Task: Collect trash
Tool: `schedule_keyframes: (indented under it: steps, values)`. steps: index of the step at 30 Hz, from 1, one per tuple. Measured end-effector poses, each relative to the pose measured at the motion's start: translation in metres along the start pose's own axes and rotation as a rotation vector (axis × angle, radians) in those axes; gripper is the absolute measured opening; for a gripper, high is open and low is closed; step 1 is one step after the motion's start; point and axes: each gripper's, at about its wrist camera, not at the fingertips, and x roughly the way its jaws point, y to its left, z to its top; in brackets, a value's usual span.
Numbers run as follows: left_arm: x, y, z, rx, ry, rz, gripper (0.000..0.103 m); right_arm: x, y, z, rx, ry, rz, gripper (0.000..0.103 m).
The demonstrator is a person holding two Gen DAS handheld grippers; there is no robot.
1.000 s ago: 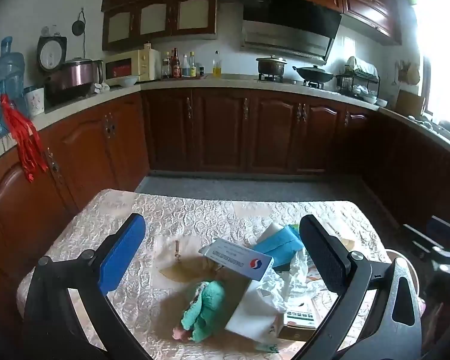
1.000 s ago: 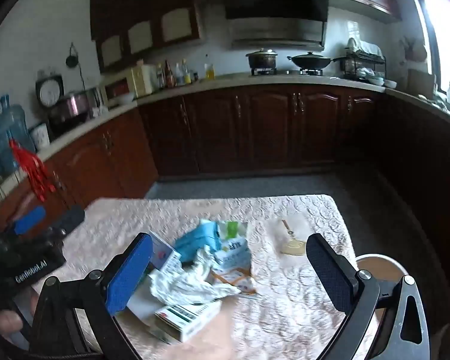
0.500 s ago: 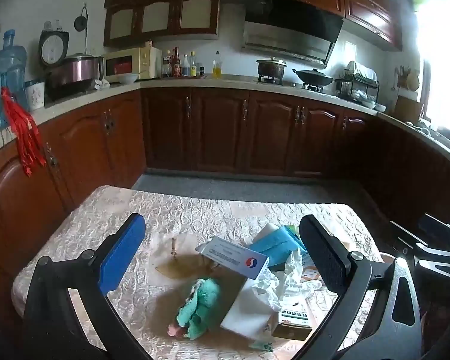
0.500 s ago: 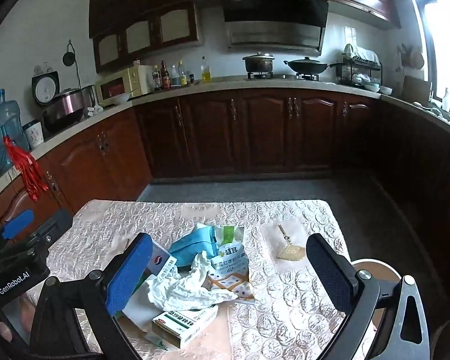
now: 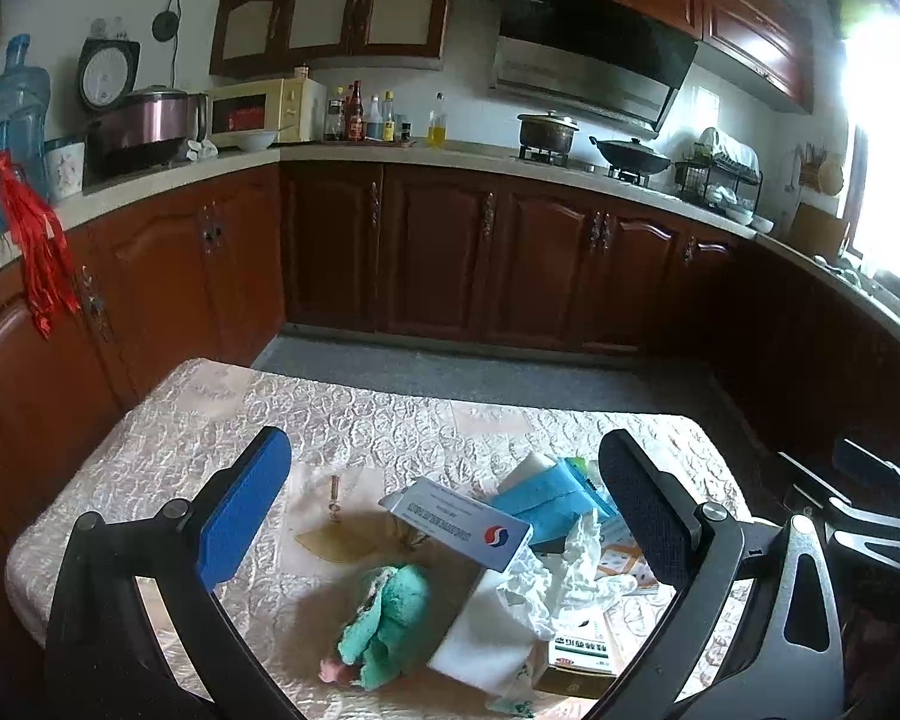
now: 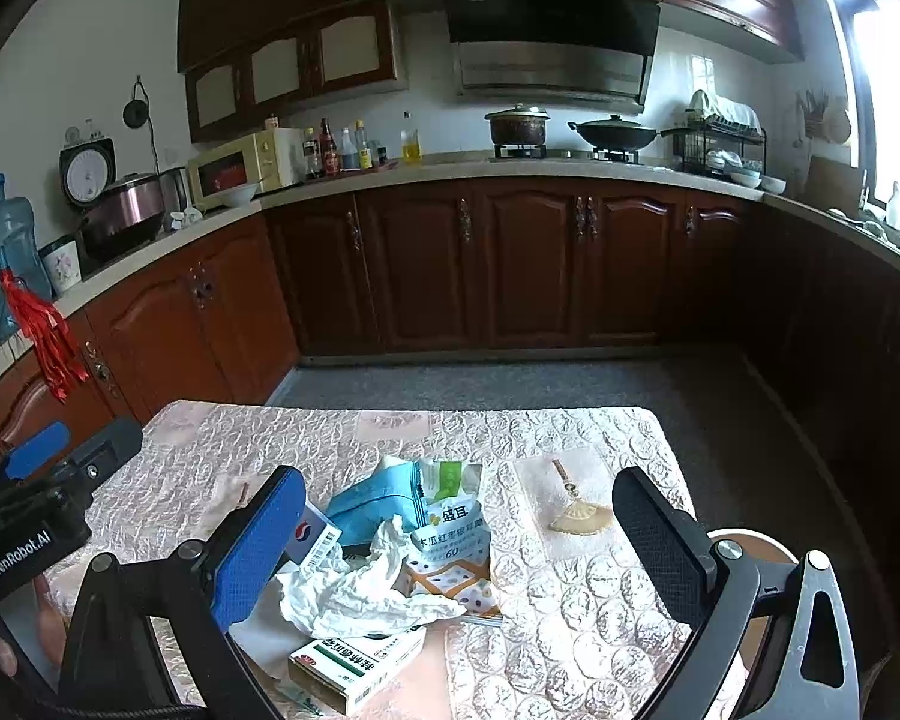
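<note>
Both claws hang above the worktop point(image 6: 570, 612) with jaws spread wide and nothing between them. The left claw point(image 5: 444, 510) faces a green cloth point(image 5: 384, 624) and a white box point(image 5: 462, 522) with a red-blue logo. The right claw point(image 6: 459, 534) looks over the trash heap: a crumpled tissue point(image 6: 354, 588), a blue packet point(image 6: 372, 504), a snack bag point(image 6: 453, 534) and a green-striped carton point(image 6: 357, 663), all touching or overlapping near the worktop's near edge. A small fan charm point(image 6: 579, 519) lies apart, right of the heap. The left claw point(image 6: 36, 504) also shows at the right view's left edge.
</note>
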Motion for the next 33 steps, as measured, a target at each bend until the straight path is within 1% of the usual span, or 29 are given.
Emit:
schedule_keyframes:
  steps: [7, 16, 30, 33]
  values:
    - [-0.001, -0.004, 0.001, 0.030, -0.007, 0.015, 0.102, 0.001, 0.001, 0.003, -0.005, -0.005, 0.000, 0.101]
    - [0.002, -0.007, -0.001, 0.047, -0.001, 0.019, 0.102, 0.007, 0.000, -0.004, 0.008, -0.005, 0.007, 0.101]
    - [-0.001, -0.009, -0.004, 0.053, -0.004, 0.023, 0.102, 0.007, -0.005, -0.008, 0.032, -0.014, 0.005, 0.101]
    - [0.003, -0.010, 0.001, 0.046, -0.006, 0.018, 0.102, 0.008, -0.006, -0.010, 0.031, -0.016, 0.003, 0.101]
